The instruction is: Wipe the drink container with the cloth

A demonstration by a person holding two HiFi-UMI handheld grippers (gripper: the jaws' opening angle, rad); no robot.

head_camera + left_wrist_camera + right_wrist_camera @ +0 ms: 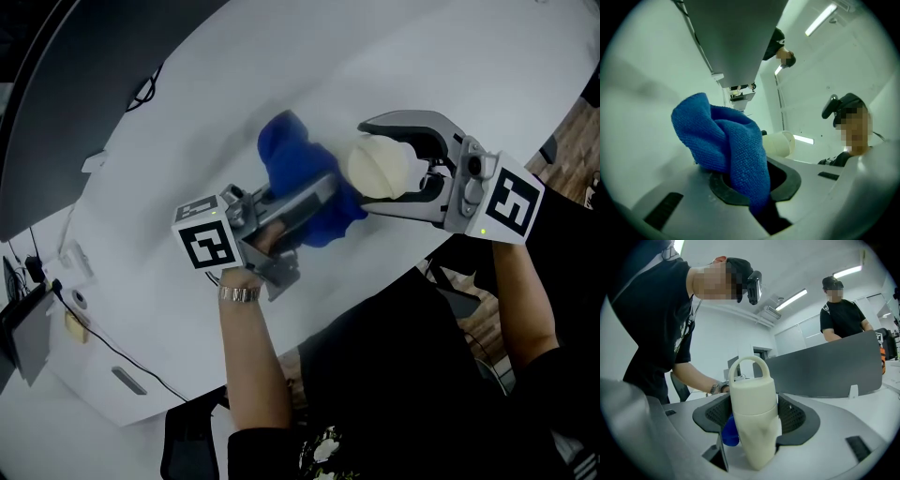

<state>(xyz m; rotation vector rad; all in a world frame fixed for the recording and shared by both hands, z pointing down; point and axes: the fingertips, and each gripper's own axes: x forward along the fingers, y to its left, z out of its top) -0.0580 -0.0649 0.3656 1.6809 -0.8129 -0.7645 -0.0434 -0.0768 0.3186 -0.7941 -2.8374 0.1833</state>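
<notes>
Here we have the bottle, a cream one with a matte body and a rounded lid that carries a loop handle. The right gripper is clamped on it, one dark pad on each side of the body. In the right gripper view the bottle points its handle end away from the camera and sits snug in the right gripper.

The cloth is bright blue and bunched. It is pinched in the left gripper, and in the left gripper view the cloth rises as a thick fold out of the closed left gripper. It sits just to the left of the bottle and seems to touch its side. We glimpse the bottle past the fold.

Both are held over the white table, close to its near edge. The left forearm reaches up from below, a metal band on the wrist. The right forearm comes in from the lower right, and the two grippers face each other.
</notes>
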